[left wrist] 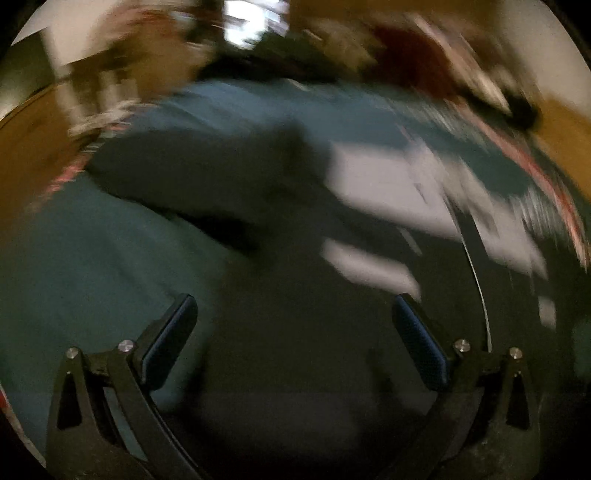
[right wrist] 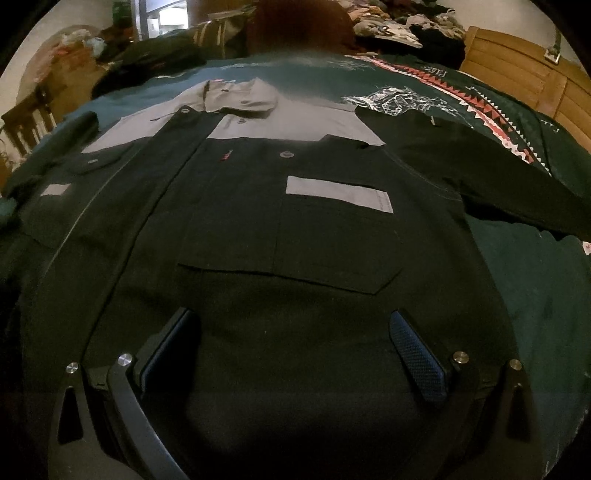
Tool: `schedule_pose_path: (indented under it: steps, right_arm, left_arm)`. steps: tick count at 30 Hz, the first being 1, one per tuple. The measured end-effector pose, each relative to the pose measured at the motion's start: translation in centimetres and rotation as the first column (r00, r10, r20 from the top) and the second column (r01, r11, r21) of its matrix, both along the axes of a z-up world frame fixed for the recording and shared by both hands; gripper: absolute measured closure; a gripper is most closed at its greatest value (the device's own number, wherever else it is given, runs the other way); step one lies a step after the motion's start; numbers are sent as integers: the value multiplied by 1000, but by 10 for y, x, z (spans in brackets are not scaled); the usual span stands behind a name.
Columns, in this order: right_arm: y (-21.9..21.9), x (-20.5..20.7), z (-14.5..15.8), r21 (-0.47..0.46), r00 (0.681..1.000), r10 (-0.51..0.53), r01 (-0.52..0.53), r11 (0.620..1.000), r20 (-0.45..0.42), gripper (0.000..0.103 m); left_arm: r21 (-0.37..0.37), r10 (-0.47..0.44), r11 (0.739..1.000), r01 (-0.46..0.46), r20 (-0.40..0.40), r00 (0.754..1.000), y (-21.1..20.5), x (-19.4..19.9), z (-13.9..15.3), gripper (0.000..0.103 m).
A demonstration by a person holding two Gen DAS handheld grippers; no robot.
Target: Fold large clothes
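A large black work shirt (right wrist: 258, 229) with grey shoulder panels and a grey pocket strip (right wrist: 338, 194) lies front-up on a dark teal bedspread (right wrist: 535, 280). Its right sleeve (right wrist: 480, 166) stretches out toward the right. My right gripper (right wrist: 293, 325) hovers open just above the shirt's lower front, nothing between its fingers. The left wrist view is badly motion-blurred; it shows the same black and grey shirt (left wrist: 295, 258) on the bedspread (left wrist: 92, 258). My left gripper (left wrist: 293, 314) stands open over the dark cloth, holding nothing.
The bedspread has a red and white patterned band (right wrist: 491, 107) along its right side. Piles of clothes (right wrist: 399, 26) sit at the far end. A wooden headboard or cabinet (right wrist: 517, 62) stands at the right, wooden furniture (right wrist: 33, 118) at the left.
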State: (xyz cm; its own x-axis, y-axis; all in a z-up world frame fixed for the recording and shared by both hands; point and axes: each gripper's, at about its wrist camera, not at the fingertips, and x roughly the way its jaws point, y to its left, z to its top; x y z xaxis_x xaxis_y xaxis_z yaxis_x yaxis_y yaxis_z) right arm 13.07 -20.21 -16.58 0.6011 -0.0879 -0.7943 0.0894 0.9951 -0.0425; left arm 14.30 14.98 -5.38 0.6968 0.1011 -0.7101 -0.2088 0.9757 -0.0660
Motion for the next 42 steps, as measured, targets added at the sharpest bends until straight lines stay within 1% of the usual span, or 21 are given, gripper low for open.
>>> schedule_pose_path:
  steps: [2,5,7,8,10,11,13,14,15,16,17,18,23,27,32,34,35,36,38,39,42]
  right_arm:
    - [-1,0,-1,0,1000,2,-2,1000,2,0]
    - [-1,-1,-1,-2,1000,4,-4,1000,4,0]
    - [-1,0,-1,-1,1000,6,-6,1000,4,0]
    - [-2,0,-1,0,1000,7,-7,1000,5,0]
    - [-2,0,-1,2,1000,7,-7,1000,5,0]
    - [-1,-1,-1,1,1000,6,-6,1000,6,0]
    - [-1,0,-1,0,1000,5,-5,1000,6,0]
    - [-2,-1,-1,0,1000,7,-7,1000,5,0]
    - [-2,-1,-1,0,1000,8,-8,1000,6,0]
    - [-2,-1,-1,0,1000,8,-8,1000,7,0]
    - [-2,-1,-1,-2,1000,8,-8,1000,9,0]
    - [-1,-1,-2,-5,1000,7,-7,1000,11,0]
    - [0,0,-3,-16,1000,7,-7,1000,22,0]
    - [0,0,-3,-16,1000,8,-7,1000,24,0]
    - [1,1,-4,-25,1000,8,-7,1000,30,0]
    - [1,1,-4,-27,1000,8,-8,1000,30,0]
    - [1,1,-4,-28,1000,10,-9,1000,29,0]
    - [0,1,-4,-28,1000,10,-9,1000,29,0]
    - [1,1,-4,-27,1000,9,-9,1000,29,0]
    - [1,1,-4,-27,1000,9,-8,1000,29,0]
    - [1,2,-4,-26,999,9,-8,1000,31,0]
  left_arm:
    - [-7,106,994,-105,63,992,51,6,22,0]
    - [42,255,964,-262,119,960,129,14,42,0]
    - [51,331,940,-338,111,937,172,20,41,0]
    - [31,358,932,-361,80,930,200,25,34,0]
    - [-3,365,931,-365,30,930,227,31,18,0]
    - [-40,357,933,-357,-8,934,241,37,6,0]
    - [-170,326,927,-334,-72,942,268,51,-16,1]
    - [-276,309,904,-326,-103,945,281,55,-30,1]
    - [-342,297,885,-317,-110,948,293,59,-35,3]
    - [-421,291,853,-309,-109,950,304,61,-42,5]
    - [-481,285,823,-302,-109,952,310,64,-48,5]
    - [-515,276,808,-286,-99,956,313,68,-50,6]
    - [-574,200,787,-226,-109,974,319,99,-56,6]
    - [-536,180,815,-220,-126,975,324,121,-62,6]
    - [-560,185,802,-207,-96,978,338,134,-63,6]
    - [-554,185,808,-200,-84,979,341,134,-62,7]
    - [-544,188,815,-200,-80,979,341,135,-61,20]
    - [-531,189,823,-202,-79,979,340,135,-60,53]
    - [-533,201,819,-212,-79,976,343,133,-58,99]
    - [-541,203,816,-202,-59,977,341,131,-54,99]
    - [-444,197,879,-173,7,980,322,126,-24,100]
